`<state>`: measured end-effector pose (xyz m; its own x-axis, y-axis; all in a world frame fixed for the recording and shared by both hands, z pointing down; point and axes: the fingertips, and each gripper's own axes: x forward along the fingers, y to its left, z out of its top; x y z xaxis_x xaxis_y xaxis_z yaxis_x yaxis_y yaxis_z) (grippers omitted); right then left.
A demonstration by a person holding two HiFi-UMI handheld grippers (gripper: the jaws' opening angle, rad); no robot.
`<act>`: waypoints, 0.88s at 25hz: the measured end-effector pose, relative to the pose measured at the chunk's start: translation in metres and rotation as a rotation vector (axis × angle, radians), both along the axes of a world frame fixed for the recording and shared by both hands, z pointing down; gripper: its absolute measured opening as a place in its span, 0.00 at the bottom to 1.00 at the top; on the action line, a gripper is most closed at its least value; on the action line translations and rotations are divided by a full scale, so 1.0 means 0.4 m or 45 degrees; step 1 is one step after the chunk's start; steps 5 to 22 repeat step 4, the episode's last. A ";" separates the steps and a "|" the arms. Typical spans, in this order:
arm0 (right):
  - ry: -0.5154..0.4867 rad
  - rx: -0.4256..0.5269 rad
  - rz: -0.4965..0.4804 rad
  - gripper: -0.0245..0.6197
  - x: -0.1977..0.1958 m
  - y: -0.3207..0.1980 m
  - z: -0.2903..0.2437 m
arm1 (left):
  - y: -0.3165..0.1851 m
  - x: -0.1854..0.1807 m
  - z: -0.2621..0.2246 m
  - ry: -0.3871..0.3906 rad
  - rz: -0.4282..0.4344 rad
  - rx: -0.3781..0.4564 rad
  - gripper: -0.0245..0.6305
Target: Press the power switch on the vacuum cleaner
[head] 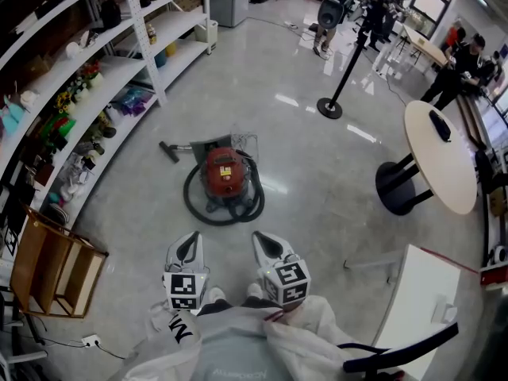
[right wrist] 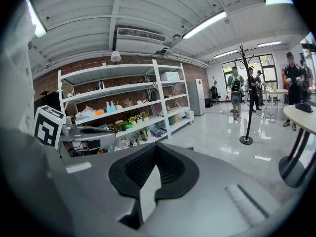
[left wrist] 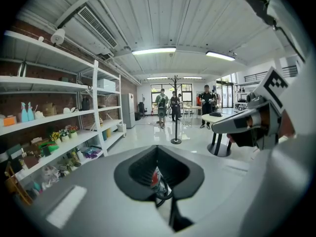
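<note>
**While the vacuum cleaner stands untouched, both grippers are held closed near the body**

Where the head view looks down, a red canister vacuum cleaner (head: 225, 173) sits on the glossy grey floor (head: 309, 165). Its dark hose (head: 193, 205) is looped around the base, and its nozzle lies to the left, towards the white shelving (head: 147, 34). The left gripper (head: 191, 239) and right gripper (head: 261, 240) are side by side just in front of the person's white sleeves, both well apart from the vacuum cleaner and pointing roughly at it. In each gripper view the jaws are clenched, tips meeting, with nothing between them. Only a thin slit remains behind the tips: in the left gripper view a sliver of the distant red vacuum cleaner shows through it, and in the right gripper view only pale floor. A round tabletop (head: 435, 165) on a black pedestal stands to the right, a wooden rack (head: 48, 272) lower left.
</note>
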<state>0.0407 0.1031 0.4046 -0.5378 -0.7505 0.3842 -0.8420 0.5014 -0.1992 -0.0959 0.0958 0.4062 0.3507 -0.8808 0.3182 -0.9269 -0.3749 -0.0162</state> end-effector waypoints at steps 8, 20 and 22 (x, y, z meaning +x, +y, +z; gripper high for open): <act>0.004 -0.009 -0.008 0.04 -0.010 -0.001 0.007 | -0.001 -0.010 0.004 -0.001 -0.004 -0.002 0.04; 0.004 -0.009 -0.008 0.04 -0.010 -0.001 0.007 | -0.001 -0.010 0.004 -0.001 -0.004 -0.002 0.04; 0.004 -0.009 -0.008 0.04 -0.010 -0.001 0.007 | -0.001 -0.010 0.004 -0.001 -0.004 -0.002 0.04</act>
